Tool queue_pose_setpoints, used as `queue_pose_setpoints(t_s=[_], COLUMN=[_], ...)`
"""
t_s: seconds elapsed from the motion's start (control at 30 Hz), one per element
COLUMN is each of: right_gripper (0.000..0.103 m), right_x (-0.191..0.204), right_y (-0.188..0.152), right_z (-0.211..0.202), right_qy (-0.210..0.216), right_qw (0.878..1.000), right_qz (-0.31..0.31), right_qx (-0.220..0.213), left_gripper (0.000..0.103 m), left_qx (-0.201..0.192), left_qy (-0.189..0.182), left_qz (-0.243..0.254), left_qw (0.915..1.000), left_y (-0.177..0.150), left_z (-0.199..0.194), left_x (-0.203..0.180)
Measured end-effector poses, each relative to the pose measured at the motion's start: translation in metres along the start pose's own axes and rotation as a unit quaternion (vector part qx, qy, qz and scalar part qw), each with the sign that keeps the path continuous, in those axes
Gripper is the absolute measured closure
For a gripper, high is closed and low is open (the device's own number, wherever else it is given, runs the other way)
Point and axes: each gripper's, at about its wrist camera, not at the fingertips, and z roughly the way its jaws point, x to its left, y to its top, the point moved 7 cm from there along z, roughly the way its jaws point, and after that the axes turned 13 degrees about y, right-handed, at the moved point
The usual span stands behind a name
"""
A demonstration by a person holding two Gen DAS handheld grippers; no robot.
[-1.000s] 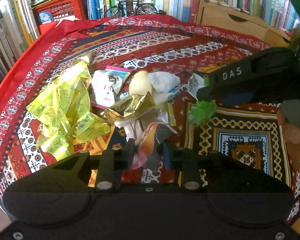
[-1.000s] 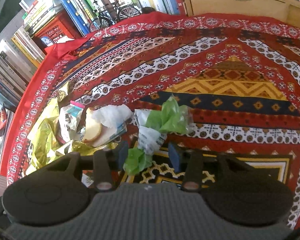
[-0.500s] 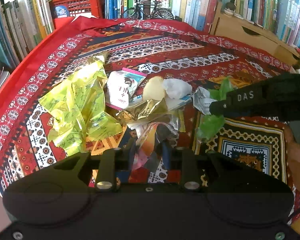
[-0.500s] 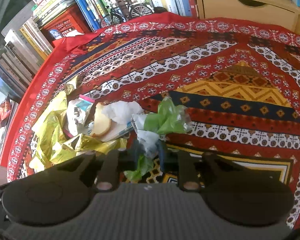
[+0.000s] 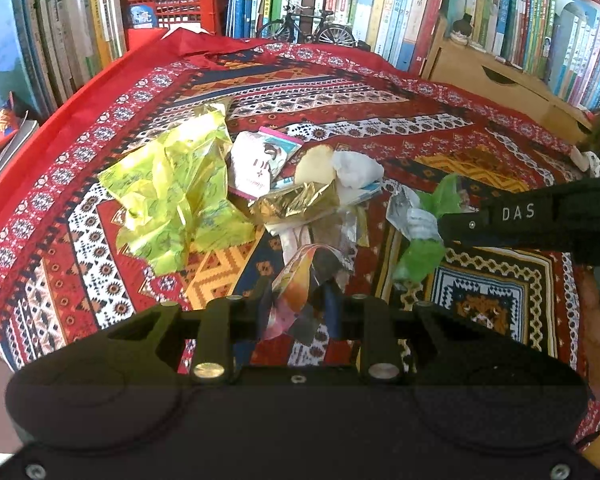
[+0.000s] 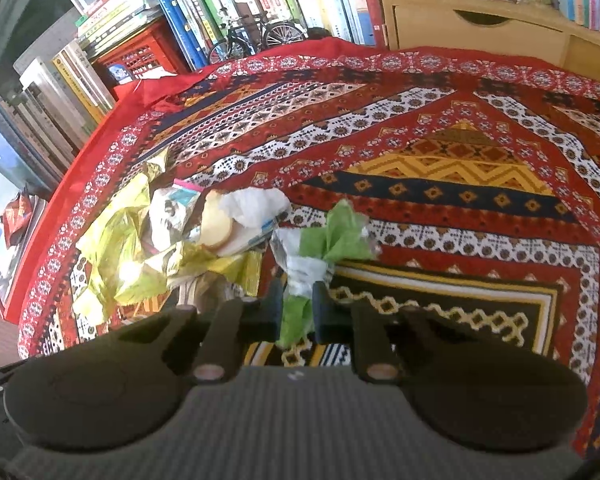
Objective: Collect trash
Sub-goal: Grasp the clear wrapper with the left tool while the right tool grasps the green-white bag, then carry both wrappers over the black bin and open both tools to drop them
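Left wrist view: the left claw [image 5: 296,304] is clenched on an orange-and-dark wrapper [image 5: 300,276], which rises straight ahead from its tips; the trash pile [image 5: 296,200] lies beyond.

Right wrist view: the right claw [image 6: 296,308], its jaws easing apart, pinches the green-and-white wrapper [image 6: 320,252], long axis ahead; pile left.

both wrist views look steeply down, close over the patterned cloth [image 5: 380,92], sharing the trash pile [image 6: 188,236] toward ten o'clock.
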Motion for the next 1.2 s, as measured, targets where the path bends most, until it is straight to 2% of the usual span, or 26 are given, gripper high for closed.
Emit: queue_pose_setpoints(t_s=[0.03, 0.07, 0.1, 0.27, 0.4, 0.6, 0.63, 0.67, 0.7, 0.73, 0.97, 1.2], right_gripper=[0.074, 0.058, 0.052, 0.043, 0.041, 0.043, 0.048, 0.061, 0.067, 0.069, 0.070, 0.070], right_x=[0.000, 0.000, -0.001, -0.002, -0.002, -0.007, -0.008, -0.008, -0.008, -0.008, 0.001, 0.013], right_y=[-0.002, -0.004, -0.005, -0.007, -0.007, -0.008, -0.008, -0.009, -0.009, -0.010, -0.013, -0.030], right_z=[-0.001, -0.002, -0.002, 0.006, 0.017, 0.037, 0.040, 0.042, 0.043, 0.043, 0.030, 0.011], right_qy=[-0.006, -0.013, -0.017, -0.029, -0.029, -0.036, -0.034, -0.033, -0.035, -0.038, -0.029, -0.022], right_qw=[1.000, 1.000, 1.000, 1.000, 1.000, 0.999, 0.999, 0.999, 0.998, 0.998, 0.999, 0.999], right_qz=[-0.001, 0.000, 0.001, 0.001, 0.000, 0.006, 0.008, 0.009, 0.008, 0.007, -0.006, 0.000], right_qx=[-0.002, -0.003, -0.004, 0.000, 0.008, 0.030, 0.037, 0.041, 0.044, 0.044, 0.039, 0.031], left_gripper=[0.077, 0.077, 0.077, 0.077, 0.077, 0.077, 0.077, 0.077, 0.077, 0.077, 0.077, 0.077], left_qx=[-0.001, -0.002, -0.002, -0.004, 0.001, 0.009, 0.011, 0.013, 0.016, 0.018, 0.026, 0.028], left_qy=[-0.001, -0.002, -0.002, 0.004, 0.010, 0.021, 0.022, 0.024, 0.025, 0.025, 0.023, 0.015], left_qz=[-0.002, -0.004, -0.006, -0.012, -0.025, -0.040, -0.043, -0.046, -0.049, -0.053, -0.057, -0.050], left_qw=[1.0000, 1.0000, 1.0000, 0.9999, 0.9996, 0.9989, 0.9988, 0.9986, 0.9984, 0.9981, 0.9978, 0.9982], left_y=[-0.003, -0.005, -0.006, -0.012, -0.017, -0.022, -0.022, -0.023, -0.023, -0.023, -0.025, -0.037], left_z=[-0.003, -0.005, -0.007, -0.013, -0.013, -0.009, -0.008, -0.007, -0.006, -0.005, -0.003, -0.013], left_x=[0.002, 0.004, 0.005, 0.013, 0.020, 0.029, 0.031, 0.032, 0.033, 0.035, 0.036, 0.037])
